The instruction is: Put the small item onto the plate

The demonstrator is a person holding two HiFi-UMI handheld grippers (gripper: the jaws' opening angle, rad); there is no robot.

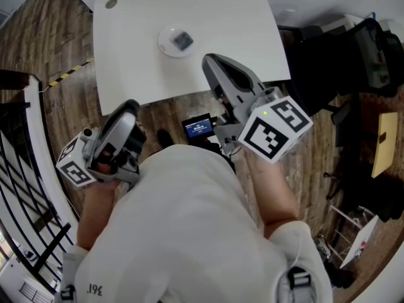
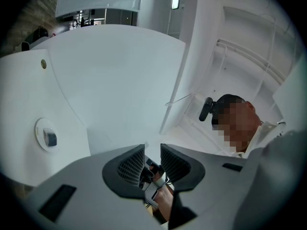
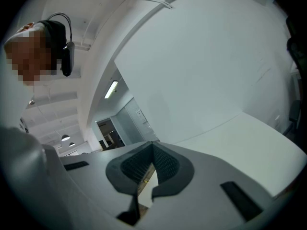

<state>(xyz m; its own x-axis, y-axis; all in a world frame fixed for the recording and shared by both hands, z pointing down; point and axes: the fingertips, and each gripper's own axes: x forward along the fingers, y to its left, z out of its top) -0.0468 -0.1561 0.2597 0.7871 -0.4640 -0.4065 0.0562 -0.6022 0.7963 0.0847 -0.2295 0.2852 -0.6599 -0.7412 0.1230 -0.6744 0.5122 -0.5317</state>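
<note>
A small grey-blue item (image 1: 183, 41) lies on a round white plate (image 1: 168, 45) near the front of the white table (image 1: 221, 17). The left gripper view shows the same plate (image 2: 40, 128) and item (image 2: 49, 138) at its left edge. My left gripper (image 1: 128, 108) is held low by my body, off the table, with its jaws a little apart (image 2: 152, 153) and nothing between them. My right gripper (image 1: 213, 62) is raised over the table's front edge, to the right of the plate. Its pads (image 3: 144, 162) meet, with nothing in them.
A cable hole (image 1: 111, 4) sits in the table's far left corner. Wood floor with a yellow-black tape strip (image 1: 69, 73) lies to the left, beside a black railing (image 1: 28, 169). Black equipment (image 1: 360, 49) stands at the right. A small lit screen (image 1: 199, 126) is below the table edge.
</note>
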